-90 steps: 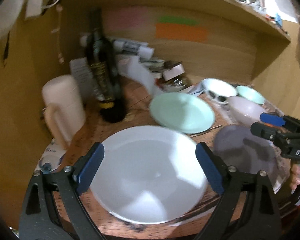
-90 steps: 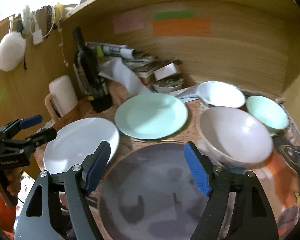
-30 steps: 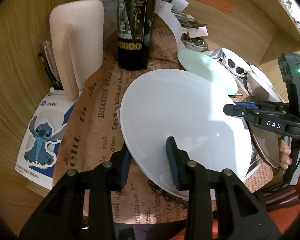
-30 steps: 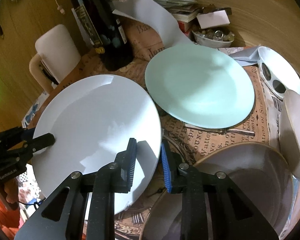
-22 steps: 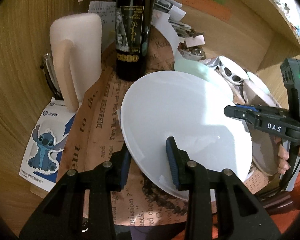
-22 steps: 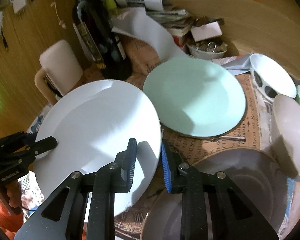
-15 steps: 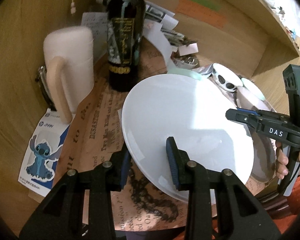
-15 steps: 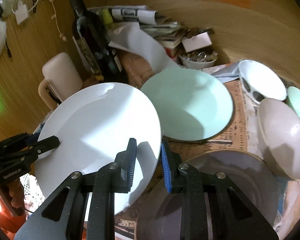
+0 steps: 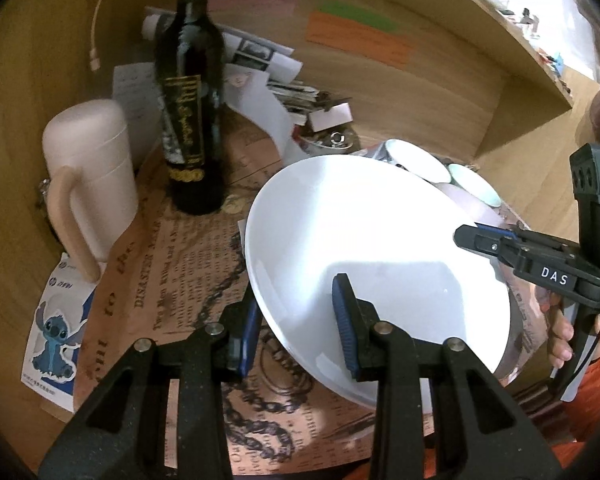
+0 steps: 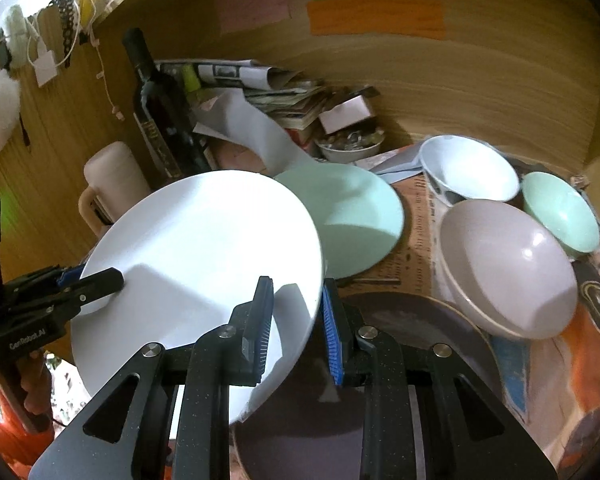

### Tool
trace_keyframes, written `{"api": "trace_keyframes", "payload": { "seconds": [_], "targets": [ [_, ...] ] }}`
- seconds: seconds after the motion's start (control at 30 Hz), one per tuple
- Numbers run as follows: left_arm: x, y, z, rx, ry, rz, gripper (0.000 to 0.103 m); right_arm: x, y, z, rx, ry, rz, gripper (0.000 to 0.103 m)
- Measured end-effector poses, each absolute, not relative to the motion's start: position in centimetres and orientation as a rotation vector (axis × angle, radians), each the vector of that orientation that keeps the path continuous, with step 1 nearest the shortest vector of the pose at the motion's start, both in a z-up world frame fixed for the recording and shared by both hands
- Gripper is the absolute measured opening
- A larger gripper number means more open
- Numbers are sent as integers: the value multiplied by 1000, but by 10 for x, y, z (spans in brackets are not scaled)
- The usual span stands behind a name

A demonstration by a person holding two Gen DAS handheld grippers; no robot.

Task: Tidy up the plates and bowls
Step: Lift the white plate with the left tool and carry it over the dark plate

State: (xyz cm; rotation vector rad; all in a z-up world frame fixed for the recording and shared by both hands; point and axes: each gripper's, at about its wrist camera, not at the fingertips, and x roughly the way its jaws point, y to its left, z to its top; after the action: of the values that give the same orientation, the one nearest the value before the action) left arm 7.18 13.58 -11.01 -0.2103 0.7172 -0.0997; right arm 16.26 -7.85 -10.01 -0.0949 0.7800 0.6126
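A large white plate hangs tilted above the table, held at two rim points. My left gripper is shut on its near rim. My right gripper is shut on the opposite rim and shows in the left wrist view as the black right gripper. My left gripper shows at the left edge of the right wrist view. On the table lie a mint plate and a dark grey plate. Beside them stand a lilac bowl, a white bowl and a mint bowl.
A dark wine bottle and a pale pink jug stand at the back left. Stacked papers and a small filled dish sit against the wooden back wall. A printed paper mat covers the table.
The white plate has risen off the table with both grippers clamped on it. It now covers more of the mint plate, and the back wall has come into view.
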Motion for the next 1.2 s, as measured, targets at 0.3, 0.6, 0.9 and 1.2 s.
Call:
{"api": "trace_keyframes", "payload": {
  "seconds": [0.3, 0.6, 0.9, 1.2],
  "targets": [
    [72, 111, -108, -187, 708, -140, 34, 153, -103, -97, -59, 759, 576, 22],
    [75, 83, -110, -168, 730, -182, 35, 143, -136, -102, -6, 763, 537, 22],
    [83, 56, -122, -152, 782, -216, 35, 139, -161, -116, 21, 794, 500, 22],
    [90, 37, -141, -131, 845, -207, 35, 140, -176, -139, 38, 853, 487, 22]
  ]
}}
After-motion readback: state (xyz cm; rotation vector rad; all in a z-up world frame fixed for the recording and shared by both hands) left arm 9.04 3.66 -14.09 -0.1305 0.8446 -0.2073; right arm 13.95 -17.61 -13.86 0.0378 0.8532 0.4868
